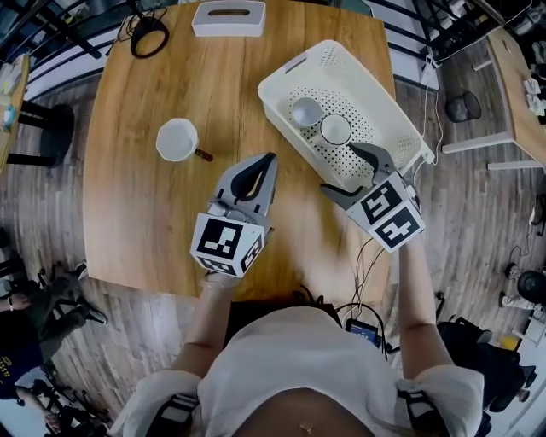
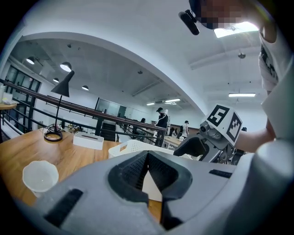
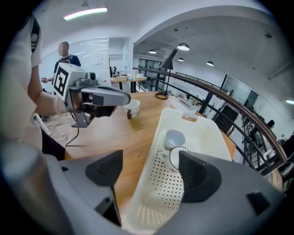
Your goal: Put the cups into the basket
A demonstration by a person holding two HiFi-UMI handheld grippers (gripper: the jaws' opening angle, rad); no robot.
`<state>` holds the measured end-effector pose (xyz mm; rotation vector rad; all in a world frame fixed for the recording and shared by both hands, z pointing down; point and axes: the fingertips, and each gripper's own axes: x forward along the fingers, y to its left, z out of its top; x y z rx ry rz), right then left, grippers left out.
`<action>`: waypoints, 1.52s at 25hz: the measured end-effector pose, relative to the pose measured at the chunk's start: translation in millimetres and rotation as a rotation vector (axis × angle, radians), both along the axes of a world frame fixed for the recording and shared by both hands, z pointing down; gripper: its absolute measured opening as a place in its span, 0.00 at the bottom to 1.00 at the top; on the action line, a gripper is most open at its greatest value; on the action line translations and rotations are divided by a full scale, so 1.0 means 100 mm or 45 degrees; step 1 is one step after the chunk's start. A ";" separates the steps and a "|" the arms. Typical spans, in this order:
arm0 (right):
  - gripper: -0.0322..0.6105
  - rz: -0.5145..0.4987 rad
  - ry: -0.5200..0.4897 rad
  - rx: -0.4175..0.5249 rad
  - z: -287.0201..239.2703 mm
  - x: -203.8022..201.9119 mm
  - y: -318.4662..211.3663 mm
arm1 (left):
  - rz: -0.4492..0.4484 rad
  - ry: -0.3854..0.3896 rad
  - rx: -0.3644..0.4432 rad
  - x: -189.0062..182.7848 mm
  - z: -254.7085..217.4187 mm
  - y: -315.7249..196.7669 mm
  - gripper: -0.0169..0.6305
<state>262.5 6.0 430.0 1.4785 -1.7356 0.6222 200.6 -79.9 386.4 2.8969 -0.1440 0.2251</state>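
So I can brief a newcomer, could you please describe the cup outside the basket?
Start at the wooden table, where a white perforated basket sits toward the right. Left of the basket, alone on bare wood, stands a white cup with a short dark handle. The other two cups lie inside the basket; this one does not.

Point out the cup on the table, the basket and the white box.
cup (image 1: 177, 139), head view, inside of its bowl.
basket (image 1: 365, 128), head view, bare perforated floor.
white box (image 1: 228, 26), head view, its near side.
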 end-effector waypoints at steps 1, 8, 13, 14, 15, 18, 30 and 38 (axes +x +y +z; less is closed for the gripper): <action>0.66 0.004 -0.012 0.017 -0.02 -0.07 0.02 | 0.006 -0.001 -0.002 -0.02 0.00 0.04 0.04; 0.63 0.091 -0.085 0.129 -0.09 -0.47 0.23 | 0.042 0.001 0.009 -0.16 -0.07 0.28 0.04; 0.07 0.263 0.020 0.317 -0.25 -0.48 0.37 | 0.064 0.004 0.017 -0.26 -0.08 0.42 0.04; 0.07 0.272 0.013 0.348 -0.27 -0.53 0.40 | 0.071 0.005 0.020 -0.27 -0.08 0.46 0.04; 0.07 0.290 0.005 0.388 -0.30 -0.58 0.42 | 0.078 0.007 0.024 -0.29 -0.09 0.50 0.04; 0.07 0.413 -0.060 0.530 -0.38 -0.69 0.50 | 0.093 0.010 0.035 -0.36 -0.11 0.59 0.04; 0.07 0.664 -0.274 0.936 -0.61 -1.24 0.62 | 0.052 -0.022 -0.001 -0.90 -0.09 0.82 0.04; 0.07 0.602 -0.310 0.906 -0.58 -1.43 0.58 | 0.032 -0.013 0.026 -1.06 -0.15 0.88 0.04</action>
